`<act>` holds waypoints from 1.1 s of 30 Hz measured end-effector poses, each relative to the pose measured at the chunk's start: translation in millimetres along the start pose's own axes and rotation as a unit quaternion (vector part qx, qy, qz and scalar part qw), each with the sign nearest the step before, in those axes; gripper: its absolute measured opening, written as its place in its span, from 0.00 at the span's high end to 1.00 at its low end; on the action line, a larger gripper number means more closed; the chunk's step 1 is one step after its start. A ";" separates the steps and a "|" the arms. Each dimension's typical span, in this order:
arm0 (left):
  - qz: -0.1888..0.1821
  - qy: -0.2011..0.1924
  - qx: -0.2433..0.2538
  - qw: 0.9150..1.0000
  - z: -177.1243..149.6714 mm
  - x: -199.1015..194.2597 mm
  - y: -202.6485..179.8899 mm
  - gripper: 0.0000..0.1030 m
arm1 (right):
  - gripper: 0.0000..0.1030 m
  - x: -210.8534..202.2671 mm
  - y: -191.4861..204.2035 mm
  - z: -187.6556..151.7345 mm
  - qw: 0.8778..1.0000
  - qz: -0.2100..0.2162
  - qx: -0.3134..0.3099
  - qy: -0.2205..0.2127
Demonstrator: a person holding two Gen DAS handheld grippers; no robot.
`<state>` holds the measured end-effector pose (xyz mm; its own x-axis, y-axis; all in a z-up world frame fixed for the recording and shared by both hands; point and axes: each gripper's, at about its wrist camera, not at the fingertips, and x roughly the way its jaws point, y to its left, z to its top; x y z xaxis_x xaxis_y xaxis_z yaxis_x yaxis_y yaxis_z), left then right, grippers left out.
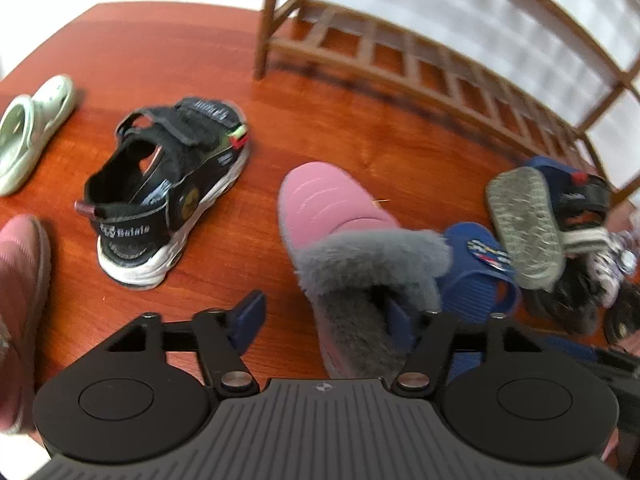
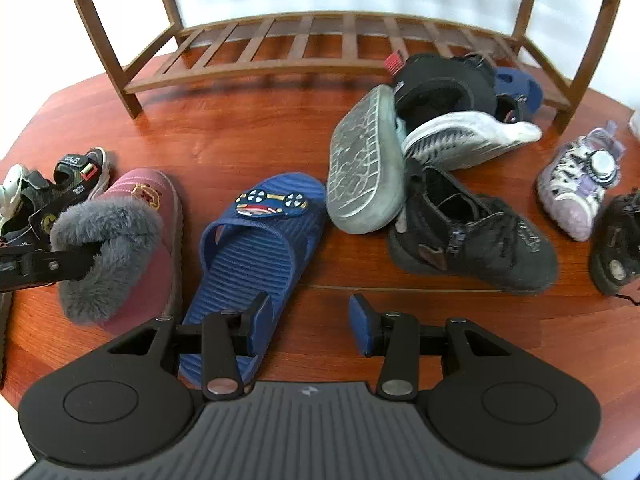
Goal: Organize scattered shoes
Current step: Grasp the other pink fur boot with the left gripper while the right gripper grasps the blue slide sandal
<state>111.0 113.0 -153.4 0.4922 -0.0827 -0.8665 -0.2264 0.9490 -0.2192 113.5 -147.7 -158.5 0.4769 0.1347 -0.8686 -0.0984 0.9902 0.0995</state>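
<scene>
With one pad inside the fur collar (image 1: 372,264), left gripper (image 1: 328,320) wide around soft, light pink boot (image 1: 320,200); right gripper (image 2: 308,320) gaping, empty.

1. bare wooden floor (image 2: 240,128) in front of the shoe rack (image 2: 280,56) is free room;
2. the shoe pile (image 2: 440,140) blocks the rack's right end;
3. the rack's bottom shelf has room

Pink fur-lined boot (image 2: 136,240) upright beside blue slide (image 2: 260,248).
</scene>
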 end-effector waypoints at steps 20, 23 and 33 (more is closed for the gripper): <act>0.012 0.015 -0.055 0.998 6.9 34.9 -3.1 0.80 | 0.71 67.9 8.6 36.3 0.999 0.022 -0.003 0.032; 0.016 0.013 -0.046 0.999 8.4 29.5 -0.8 0.81 | 0.87 67.1 7.7 41.0 0.999 0.018 -0.001 0.031; 0.004 0.006 -0.006 1.000 8.3 -8.8 15.0 0.80 | 0.91 42.0 25.9 33.8 0.998 0.028 0.027 0.039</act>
<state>110.3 130.4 -145.4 0.4795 -0.0794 -0.8739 -0.2403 0.9459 -0.2178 160.5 -115.1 -176.0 0.4019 0.1880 -0.8962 -0.0751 0.9822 0.1723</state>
